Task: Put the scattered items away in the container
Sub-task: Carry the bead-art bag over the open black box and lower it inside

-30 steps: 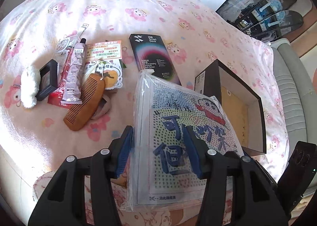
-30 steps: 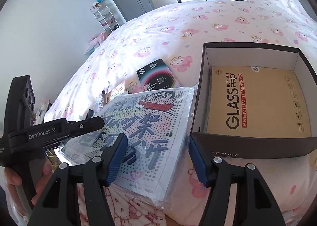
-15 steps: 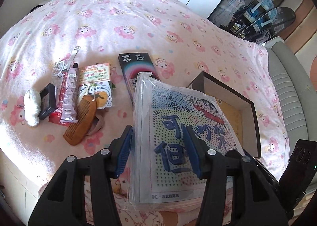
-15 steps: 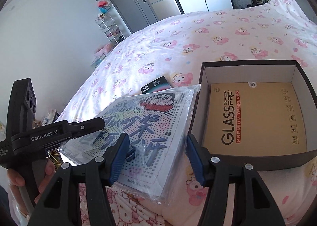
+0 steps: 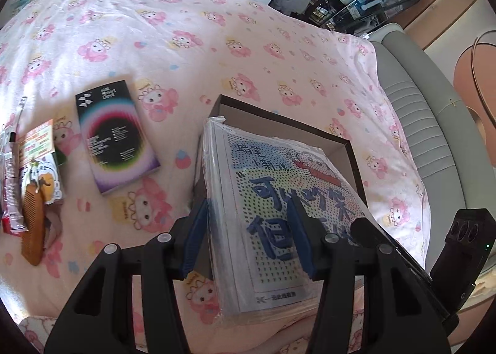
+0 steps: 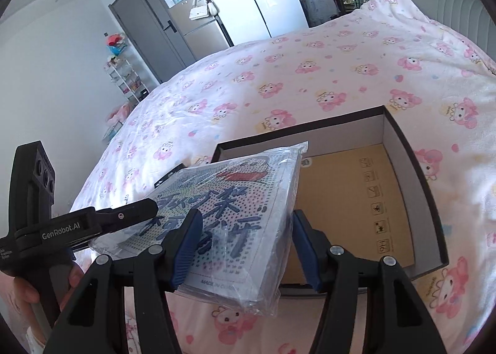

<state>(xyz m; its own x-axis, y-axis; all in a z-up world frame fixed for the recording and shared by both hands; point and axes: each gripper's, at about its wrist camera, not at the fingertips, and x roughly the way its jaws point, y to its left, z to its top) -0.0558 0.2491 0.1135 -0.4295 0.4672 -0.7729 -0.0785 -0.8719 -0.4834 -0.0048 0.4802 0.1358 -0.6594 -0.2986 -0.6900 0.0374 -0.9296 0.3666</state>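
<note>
A flat cartoon-printed pack in clear plastic (image 5: 279,199) hangs tilted between both grippers. My left gripper (image 5: 248,239) is shut on its near left part, one pad on the printed face. My right gripper (image 6: 245,248) is shut on its right edge, left pad on the face (image 6: 235,208), right pad beside the edge. The pack's far end reaches over the near left corner of the open dark box (image 6: 341,134), whose floor holds a tan card. A black booklet (image 5: 114,137), a wooden comb (image 5: 32,220), a leaflet with sachets (image 5: 37,143) and a tube (image 5: 11,183) lie on the bed, left of the box (image 5: 279,124).
Everything rests on a pink cartoon-print bedcover (image 5: 186,28). A grey padded headboard (image 5: 418,124) runs along the right. A hand (image 6: 18,285) holds the left gripper's handle. A door, a fridge and a shelf rack (image 6: 124,81) stand beyond the bed.
Both grippers carried the pack together toward the box; its far end now overlaps the box's opening. In the left wrist view the scattered items slid off to the left.
</note>
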